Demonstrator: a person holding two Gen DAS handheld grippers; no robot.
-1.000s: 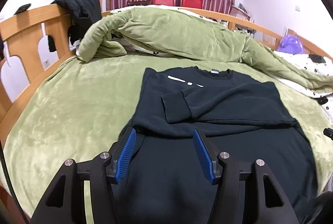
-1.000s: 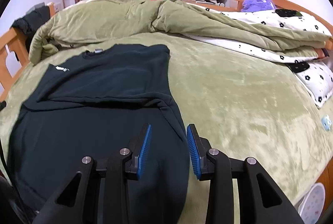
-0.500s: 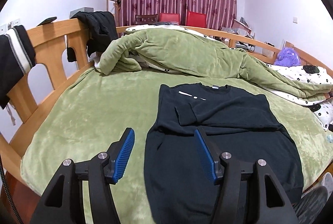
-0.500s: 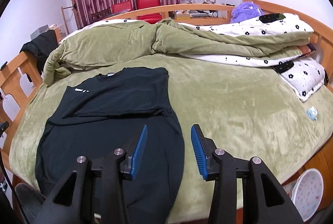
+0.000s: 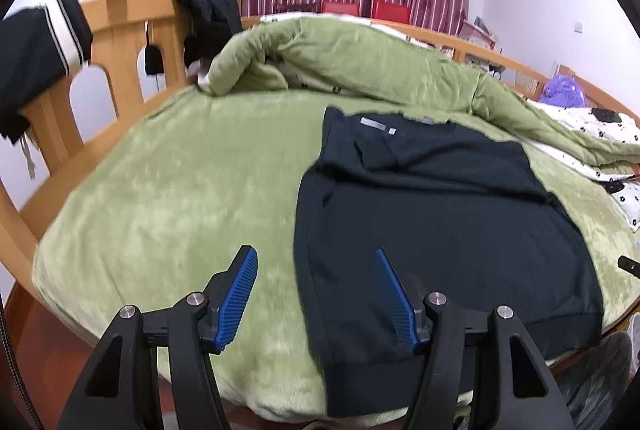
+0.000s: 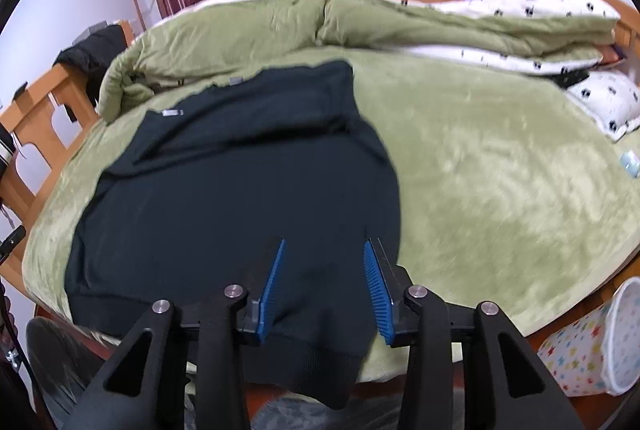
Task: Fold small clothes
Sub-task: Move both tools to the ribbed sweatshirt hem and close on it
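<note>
A black sweatshirt (image 5: 440, 222) lies flat on the green bed cover (image 5: 180, 198), sleeves folded across its chest, its hem hanging over the near bed edge. It also shows in the right wrist view (image 6: 240, 198). My left gripper (image 5: 316, 282) is open and empty, hovering above the sweatshirt's lower left side. My right gripper (image 6: 324, 270) is open and empty, hovering above the sweatshirt's lower right part near the hem.
A rumpled green duvet (image 5: 340, 62) is piled at the back of the bed. A wooden bed frame (image 5: 120, 42) with dark clothes hung on it stands at left. A patterned white bin (image 6: 592, 342) stands on the floor at right.
Both grippers have moved back and down toward the near bed edge, over the sweatshirt's hem corners. Both stayed open. The sweatshirt has not moved.
</note>
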